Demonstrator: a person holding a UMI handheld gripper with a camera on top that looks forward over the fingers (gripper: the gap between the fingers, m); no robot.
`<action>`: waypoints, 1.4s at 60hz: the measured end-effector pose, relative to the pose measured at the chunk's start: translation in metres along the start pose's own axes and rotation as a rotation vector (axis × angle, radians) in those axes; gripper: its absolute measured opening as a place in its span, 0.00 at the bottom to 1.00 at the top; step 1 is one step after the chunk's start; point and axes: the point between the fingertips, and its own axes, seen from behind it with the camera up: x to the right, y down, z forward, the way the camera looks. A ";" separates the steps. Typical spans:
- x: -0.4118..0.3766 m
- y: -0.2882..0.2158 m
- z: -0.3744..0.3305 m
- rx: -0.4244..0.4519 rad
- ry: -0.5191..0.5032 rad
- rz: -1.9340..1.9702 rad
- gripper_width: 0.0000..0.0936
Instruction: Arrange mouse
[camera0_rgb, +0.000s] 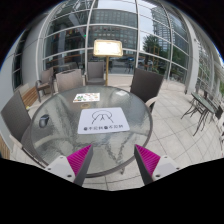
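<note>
The mouse (43, 121) is a small dark rounded shape lying on the round glass tabletop (60, 140), off to the left of the claw's line and well ahead of its fingers; too little shows to tell its buttons or cord. Near the middle of the glass lies a white sheet (103, 122) with a row of dark marks along its near edge, and beyond it, toward the far rim, a smaller printed card (87, 97). The claw (112, 162) is released, its two fingers spread wide with nothing between them, hovering over the near edge of the glass. The pink pads (80, 157) face each other across the gap. Bare glass lies between the mouse and the sheet. Grey chairs (146, 86) ring the tabletop close to its rim, and paved floor (185, 140) spreads to the right.
</note>
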 end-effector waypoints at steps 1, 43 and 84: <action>-0.009 0.008 0.003 -0.011 -0.008 -0.001 0.89; -0.425 -0.015 0.200 -0.126 -0.361 -0.139 0.90; -0.438 -0.074 0.235 -0.170 -0.348 -0.187 0.31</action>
